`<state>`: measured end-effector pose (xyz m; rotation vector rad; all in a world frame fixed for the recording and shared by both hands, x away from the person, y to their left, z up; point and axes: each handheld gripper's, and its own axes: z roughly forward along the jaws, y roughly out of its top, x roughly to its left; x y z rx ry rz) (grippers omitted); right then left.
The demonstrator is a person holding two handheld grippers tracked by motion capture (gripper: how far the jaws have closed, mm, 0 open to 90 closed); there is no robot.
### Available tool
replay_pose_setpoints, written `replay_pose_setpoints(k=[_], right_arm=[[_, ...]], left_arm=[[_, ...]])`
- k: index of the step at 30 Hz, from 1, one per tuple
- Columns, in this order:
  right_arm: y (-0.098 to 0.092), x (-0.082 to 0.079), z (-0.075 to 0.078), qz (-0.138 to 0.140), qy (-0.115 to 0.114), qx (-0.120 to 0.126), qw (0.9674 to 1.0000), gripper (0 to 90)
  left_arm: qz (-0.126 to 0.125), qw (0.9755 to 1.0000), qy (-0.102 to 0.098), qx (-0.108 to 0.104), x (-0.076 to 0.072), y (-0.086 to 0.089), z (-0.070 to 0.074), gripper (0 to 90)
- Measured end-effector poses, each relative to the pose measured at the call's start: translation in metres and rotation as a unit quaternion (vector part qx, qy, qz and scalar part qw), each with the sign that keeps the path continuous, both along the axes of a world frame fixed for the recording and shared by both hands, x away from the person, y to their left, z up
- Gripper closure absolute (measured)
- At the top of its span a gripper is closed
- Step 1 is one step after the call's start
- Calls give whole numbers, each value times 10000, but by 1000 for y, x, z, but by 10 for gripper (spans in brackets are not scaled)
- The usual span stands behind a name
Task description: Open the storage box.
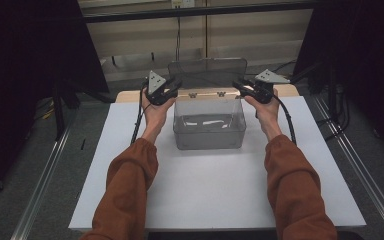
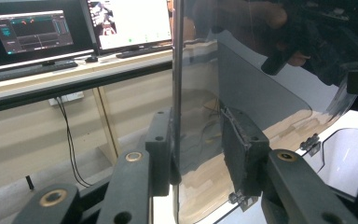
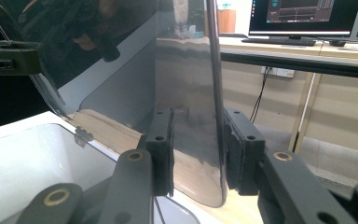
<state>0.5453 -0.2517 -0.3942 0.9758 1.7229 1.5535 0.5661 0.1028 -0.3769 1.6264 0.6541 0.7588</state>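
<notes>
Lid (image 1: 207,72) stands upright, each side edge clamped between tools (image 2: 198,149) (image 3: 198,151), jaws nearly closed.

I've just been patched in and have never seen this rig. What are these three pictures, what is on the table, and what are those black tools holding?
A person in rust-coloured sleeves holds a hand-held two-jaw tool in each hand. The high view looks down from above the person's side: the left gripper and the right gripper sit at the two side edges of the raised lid of a clear plastic box, which stands on a white board. The lid is hinged at the back and stands open. The other two pictures come from cameras riding on the grippers, looking along their jaws. In each, the smoky transparent lid stands between the pads, so both tools appear to be gripping it. Monitors stand on a desk behind.
</notes>
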Motion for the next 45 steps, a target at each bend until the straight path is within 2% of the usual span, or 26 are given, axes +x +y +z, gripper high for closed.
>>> replay_pose_setpoints(k=[3, 6, 10, 11, 15, 18, 28, 34, 36, 37, 38, 39, 40, 42, 43, 45], right_arm=[[-1, 3, -4, 2, 58, 21, 10000, 678], [-1, 5, -5, 11, 87, 22, 10000, 682], [-1, 7, -4, 21, 103, -5, 9999, 691], [-2, 8, -4, 21, 123, 9, 9999, 699], [-3, 10, -5, 18, 123, 5, 9999, 707], [-3, 11, -6, 12, 157, 41, 9999, 715], [-4, 15, -13, 10, 305, 54, 9995, 722], [-5, 18, -17, 23, 419, 223, 9989, 722], [-5, 19, -17, 15, 483, 270, 9985, 729], [-5, 21, -16, 6, 572, 332, 9978, 731], [-5, 21, -16, 6, 572, 332, 9978, 731], [-6, 23, -15, 37, 694, 395, 9968, 733], [-6, 23, -15, 37, 694, 395, 9968, 733], [-7, 25, -14, 39, 832, 436, 9956, 737], [-7, 26, -13, 38, 853, 418, 9955, 738], [-8, 27, -12, 35, 942, 451, 9945, 740]], left_arm=[[12, 10000, 83, -48, 3, 0, -4, 665], [3, 9999, 165, 38, 5, 2, -8, 678], [25, 9995, 304, -55, 9, 1, -15, 690], [13, 9994, 343, 23, 10, 2, -16, 692], [25, 9989, 465, -113, 13, 1, -22, 692], [23, 9983, 546, -189, 15, 1, -22, 692], [-50, 9964, 823, -207, 20, 2, -21, 694], [-32, 9951, 952, -279, 23, 3, -22, 702], [8, 9944, 1022, -265, 24, 3, -23, 706], [56, 9938, 1060, -326, 24, 1, -22, 697], [92, 9941, 1055, -233, 24, -1, -21, 697], [105, 9938, 1089, -183, 25, -2, -20, 685], [110, 9931, 1154, -183, 26, -2, -19, 685], [123, 9917, 1253, -268, 28, -2, -18, 697], [132, 9917, 1255, -229, 28, -2, -19, 697], [147, 9912, 1277, -318, 29, -2, -20, 696]])
